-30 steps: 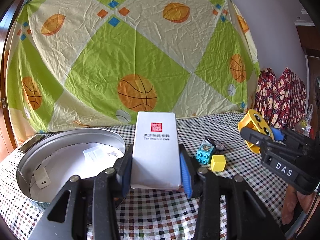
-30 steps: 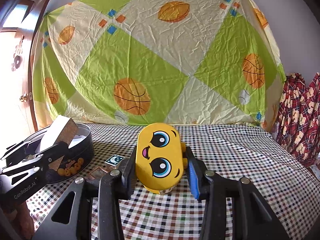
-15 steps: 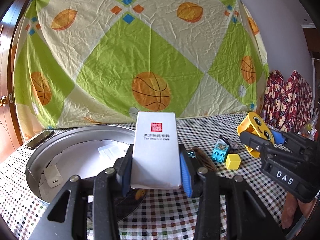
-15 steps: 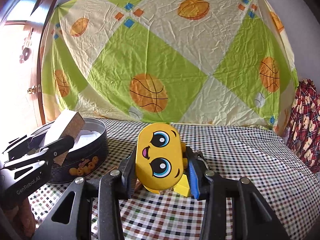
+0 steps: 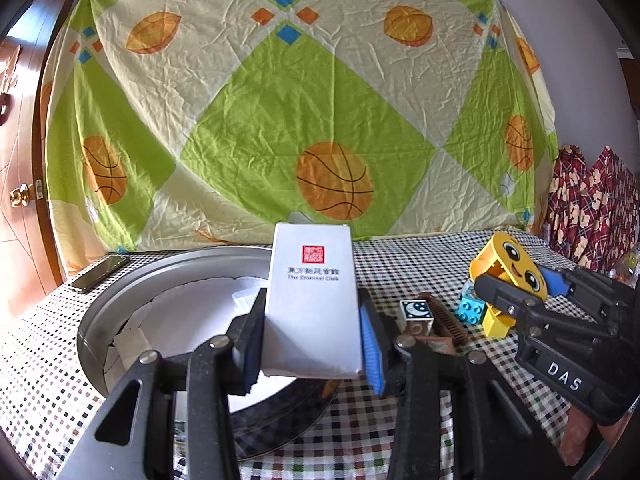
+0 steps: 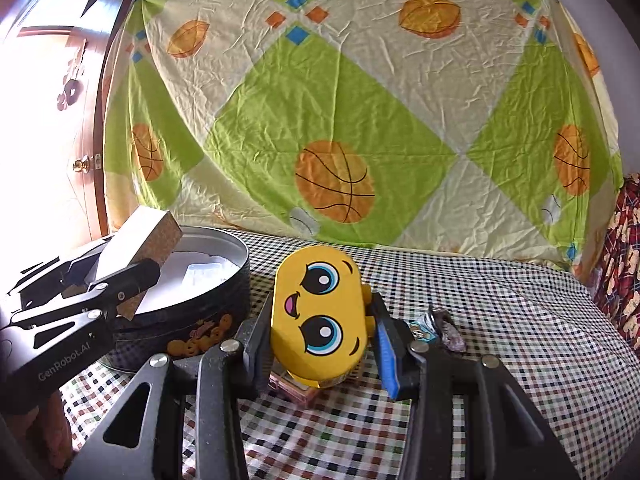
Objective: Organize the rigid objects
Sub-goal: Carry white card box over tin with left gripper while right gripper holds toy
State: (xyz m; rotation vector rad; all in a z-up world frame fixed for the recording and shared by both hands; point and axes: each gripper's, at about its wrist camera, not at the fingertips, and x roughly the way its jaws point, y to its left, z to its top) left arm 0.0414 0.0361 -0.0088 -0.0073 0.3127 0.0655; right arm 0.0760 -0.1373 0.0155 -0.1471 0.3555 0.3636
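Observation:
My left gripper [image 5: 312,344] is shut on a white box [image 5: 312,300] with a red seal, held over the near rim of a round metal tin [image 5: 132,284]. The tin is lined with white paper. My right gripper [image 6: 320,344] is shut on a yellow toy with a cartoon face [image 6: 320,316], just right of the tin [image 6: 192,320]. In the left wrist view the right gripper [image 5: 516,280] holds the yellow toy [image 5: 516,268] above the blocks. In the right wrist view the left gripper [image 6: 116,276] holds the white box [image 6: 140,236] over the tin.
On the checked tablecloth [image 5: 400,256] lie a moon-print block [image 5: 416,312], a brown comb [image 5: 444,316], a blue brick [image 5: 472,308] and a yellow brick [image 5: 496,322]. A phone [image 5: 98,272] lies at the far left. A basketball-print sheet [image 5: 300,100] hangs behind.
Both grippers have moved left towards the tin with their objects still held. The white box now hangs over the tin's near rim, and the yellow toy is closer to the tin.

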